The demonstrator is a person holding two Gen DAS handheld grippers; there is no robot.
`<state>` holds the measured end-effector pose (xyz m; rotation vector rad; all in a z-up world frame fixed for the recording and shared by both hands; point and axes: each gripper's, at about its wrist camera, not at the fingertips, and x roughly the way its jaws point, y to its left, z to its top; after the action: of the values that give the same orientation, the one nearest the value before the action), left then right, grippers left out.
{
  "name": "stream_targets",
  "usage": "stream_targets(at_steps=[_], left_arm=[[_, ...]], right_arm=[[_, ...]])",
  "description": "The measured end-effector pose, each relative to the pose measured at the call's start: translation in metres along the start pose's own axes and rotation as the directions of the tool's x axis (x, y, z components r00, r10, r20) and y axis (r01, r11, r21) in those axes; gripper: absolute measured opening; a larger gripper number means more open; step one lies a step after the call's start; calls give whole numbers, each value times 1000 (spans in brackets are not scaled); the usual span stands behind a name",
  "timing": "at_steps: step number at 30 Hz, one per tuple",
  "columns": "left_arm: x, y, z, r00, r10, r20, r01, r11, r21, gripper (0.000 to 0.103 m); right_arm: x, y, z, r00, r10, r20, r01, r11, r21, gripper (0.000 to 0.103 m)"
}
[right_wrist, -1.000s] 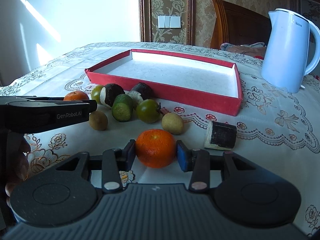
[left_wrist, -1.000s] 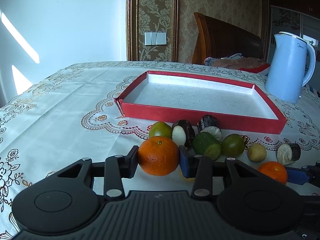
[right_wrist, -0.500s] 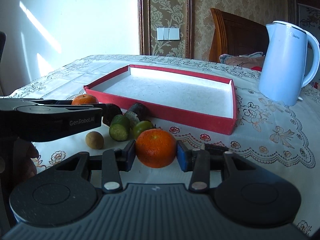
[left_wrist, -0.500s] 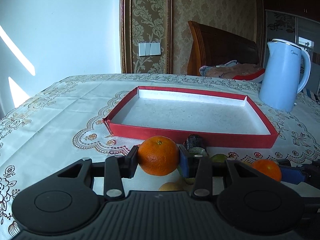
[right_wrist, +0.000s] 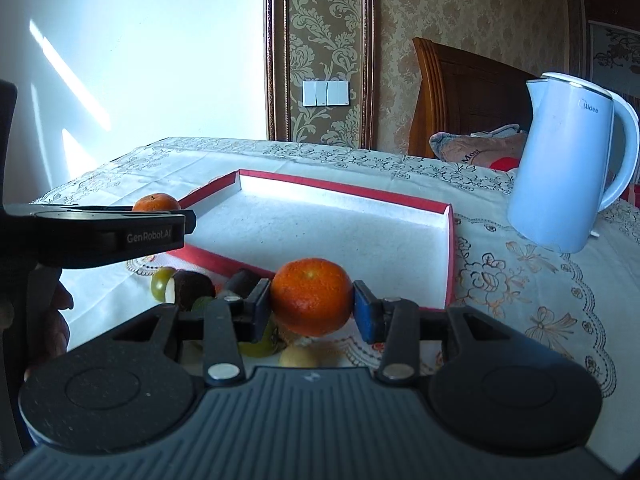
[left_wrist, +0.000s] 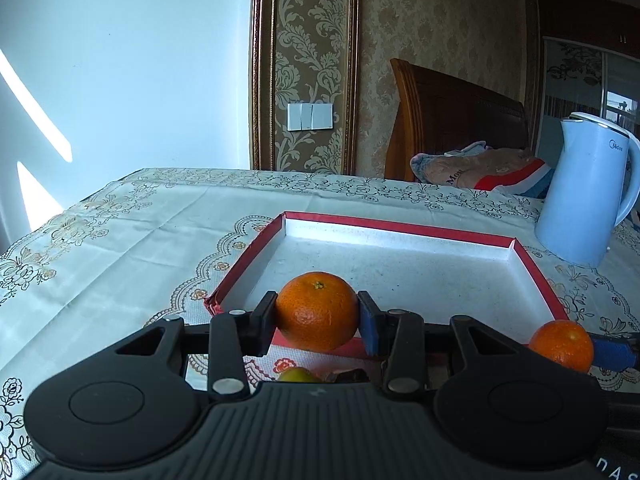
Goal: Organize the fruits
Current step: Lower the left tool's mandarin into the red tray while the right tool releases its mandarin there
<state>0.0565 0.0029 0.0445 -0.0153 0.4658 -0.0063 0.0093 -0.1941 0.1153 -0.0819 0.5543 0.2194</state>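
White electric kettle point(right_wrist: 568, 168) stands at right of frame on embroidered tablecloth point(left_wrist: 120, 248). Behind: wooden headboard point(left_wrist: 456, 120), folded blanket point(left_wrist: 476, 168), wall switch panel point(left_wrist: 309, 117) centre, patterned wallpaper point(right_wrist: 324, 40).

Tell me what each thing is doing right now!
Left gripper: shut on left orange, above the table.
Right gripper: shut on right orange, lifted.
Red tray: empty.
Kettle: upright, lid closed.
Other fruits: on the tablecloth.
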Motion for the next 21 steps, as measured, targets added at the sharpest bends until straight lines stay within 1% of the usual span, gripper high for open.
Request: stream_targets(at_steps=[3,7,9,12,14,16,18,19,21], left_arm=[[20,-4,8,1000,-10,-19,10,1000,-2,41],[49,-8,15,998,-3,-59,3,1000,1,41],[59,-10,18,996,-21,-81,22,1000,4,41],[75,-14,18,993,-37,-108,39,999,11,41],[86,-15,16,989,-49,-140,50,999,6,41],[93,-17,12,985,-57,-164,60,998,13,41],[98,-18,8,982,-41,-186,46,999,24,41],[100,-17,8,978,-45,-204,51,998,21,41],[102,-16,8,975,-60,-213,65,998,14,41]], right_arm=[[17,-5,14,1000,-18,-1,18,1000,-7,41],[51,-13,28,998,-34,-44,35,999,12,41],[67,-19,30,997,-36,-71,39,999,30,40],[88,-26,29,993,-49,-105,54,997,49,41],[98,-29,27,991,-62,-119,69,996,50,41],[105,-32,24,990,-62,-130,70,996,59,41],[111,-33,20,988,-58,-144,67,996,60,41],[113,-33,19,987,-57,-150,67,996,61,41],[116,-34,17,986,-53,-158,63,996,61,41]])
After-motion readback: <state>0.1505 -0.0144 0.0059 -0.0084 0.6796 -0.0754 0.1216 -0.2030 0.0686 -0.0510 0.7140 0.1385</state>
